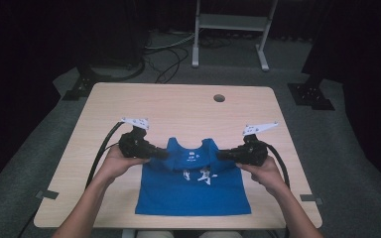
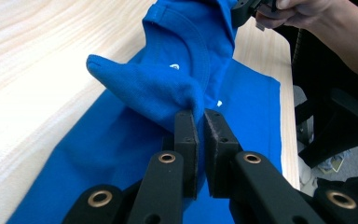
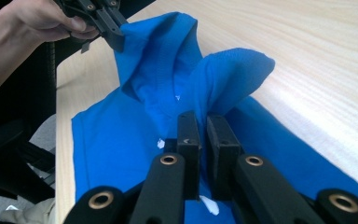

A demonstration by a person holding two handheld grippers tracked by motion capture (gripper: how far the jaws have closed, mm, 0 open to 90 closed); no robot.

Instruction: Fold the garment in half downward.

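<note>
Pinching a blue shirt (image 1: 193, 186), both claws sit clamped over a pale wooden table (image 1: 178, 106) in a dark room.

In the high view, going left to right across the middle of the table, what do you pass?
Left hand → left gripper, shut on the blue shirt → white print on the shirt → right gripper, also shut on it → right hand.

Both forearms come in low, elbows out, wrists bent inward. Left gripper (image 1: 162, 154) & right gripper (image 1: 223, 154) lie level, tips pointing at each other, a gap between them. Each has its jaws clamped tight, cloth pinched between the pads. Hands wrap the bodies from behind.
</note>
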